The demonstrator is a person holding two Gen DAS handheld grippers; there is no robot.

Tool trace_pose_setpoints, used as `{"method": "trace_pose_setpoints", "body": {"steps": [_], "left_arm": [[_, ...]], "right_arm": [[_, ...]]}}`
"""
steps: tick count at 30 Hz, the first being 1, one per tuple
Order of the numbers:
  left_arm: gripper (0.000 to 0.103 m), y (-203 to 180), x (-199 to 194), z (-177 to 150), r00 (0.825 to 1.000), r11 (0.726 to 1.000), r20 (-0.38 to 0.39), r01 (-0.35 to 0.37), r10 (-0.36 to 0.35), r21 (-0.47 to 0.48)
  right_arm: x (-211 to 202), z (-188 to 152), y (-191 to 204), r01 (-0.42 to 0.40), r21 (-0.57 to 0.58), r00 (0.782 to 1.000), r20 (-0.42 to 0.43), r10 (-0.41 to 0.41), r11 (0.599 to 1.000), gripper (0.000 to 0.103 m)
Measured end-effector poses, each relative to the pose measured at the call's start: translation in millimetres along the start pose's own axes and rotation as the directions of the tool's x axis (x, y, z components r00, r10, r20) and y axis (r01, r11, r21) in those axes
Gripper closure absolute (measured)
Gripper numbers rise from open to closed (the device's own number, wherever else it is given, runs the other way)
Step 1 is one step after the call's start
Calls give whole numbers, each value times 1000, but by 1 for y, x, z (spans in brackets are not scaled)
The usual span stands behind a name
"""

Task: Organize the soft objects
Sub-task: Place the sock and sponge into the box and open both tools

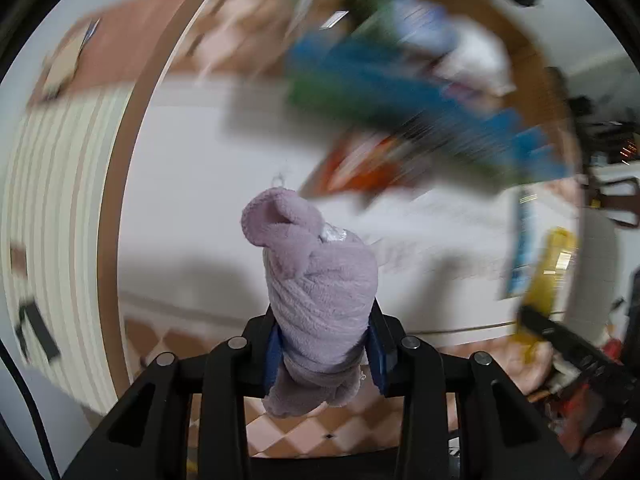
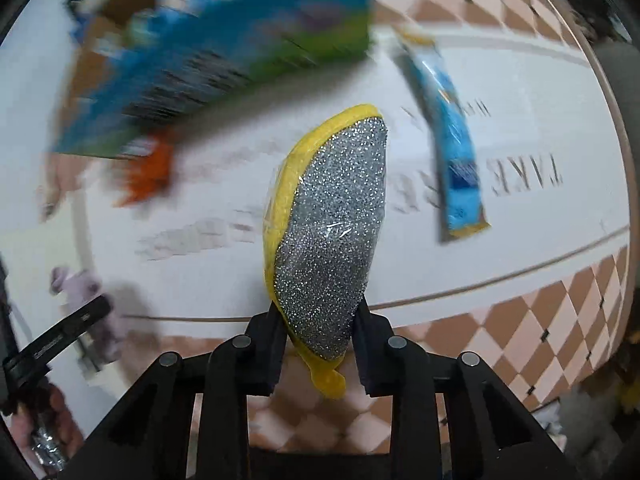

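My left gripper [image 1: 325, 350] is shut on a rolled lilac fleece cloth [image 1: 316, 280] and holds it above the white mat [image 1: 192, 184]. My right gripper [image 2: 320, 344] is shut on a yellow sponge with a silver glitter face [image 2: 332, 232], wrapped in clear film, held above the mat [image 2: 520, 120]. In the right wrist view the lilac cloth [image 2: 86, 292] and the left gripper's body show blurred at the lower left. In the left wrist view the yellow sponge [image 1: 550, 268] shows blurred at the right.
A blue and green box [image 2: 216, 52] holding several items lies blurred at the back; it also shows in the left wrist view [image 1: 400, 92]. An orange item [image 2: 150, 172] lies by it. A blue packet [image 2: 452, 140] lies on the mat. Checkered floor [image 2: 520, 328] surrounds the mat.
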State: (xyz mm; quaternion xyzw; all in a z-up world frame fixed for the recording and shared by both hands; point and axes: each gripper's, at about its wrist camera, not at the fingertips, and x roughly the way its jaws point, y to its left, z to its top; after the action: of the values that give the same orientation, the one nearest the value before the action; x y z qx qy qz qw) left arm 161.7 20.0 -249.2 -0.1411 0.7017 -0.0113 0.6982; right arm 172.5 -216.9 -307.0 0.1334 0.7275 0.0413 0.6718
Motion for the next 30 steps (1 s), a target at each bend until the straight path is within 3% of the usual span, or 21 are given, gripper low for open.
{"method": "trace_pose_setpoints", "body": {"steps": [3, 6, 8, 10, 13, 16, 20, 30], "left_arm": [[70, -27, -40, 57, 997, 996, 46, 62, -65, 57], [70, -29, -62, 136, 995, 996, 82, 49, -56, 78], [70, -28, -61, 175, 995, 996, 100, 1, -10, 94], [70, -24, -42, 205, 999, 997, 47, 2, -5, 73], [70, -21, -26, 235, 1000, 998, -22, -19, 21, 66], [70, -20, -2, 249, 996, 996, -57, -66, 70, 67], [70, -16, 26, 260, 990, 996, -126, -64, 71, 57], [68, -9, 39, 260, 983, 994, -161, -81, 91, 67]], "right_arm": [[-49, 18, 33, -126, -47, 990, 55, 129, 991, 72], [-84, 52, 63, -214, -99, 971, 88, 223, 972, 72], [-95, 76, 87, -204, -145, 966, 130, 223, 968, 72], [-98, 104, 103, -153, -178, 967, 175, 184, 972, 72], [-82, 140, 120, -165, -169, 973, 134, 188, 972, 72], [-58, 171, 135, -142, -178, 983, 94, 160, 974, 72], [-18, 191, 141, -107, -189, 992, 40, 117, 976, 72], [20, 206, 156, -76, -241, 997, -45, 68, 968, 68]]}}
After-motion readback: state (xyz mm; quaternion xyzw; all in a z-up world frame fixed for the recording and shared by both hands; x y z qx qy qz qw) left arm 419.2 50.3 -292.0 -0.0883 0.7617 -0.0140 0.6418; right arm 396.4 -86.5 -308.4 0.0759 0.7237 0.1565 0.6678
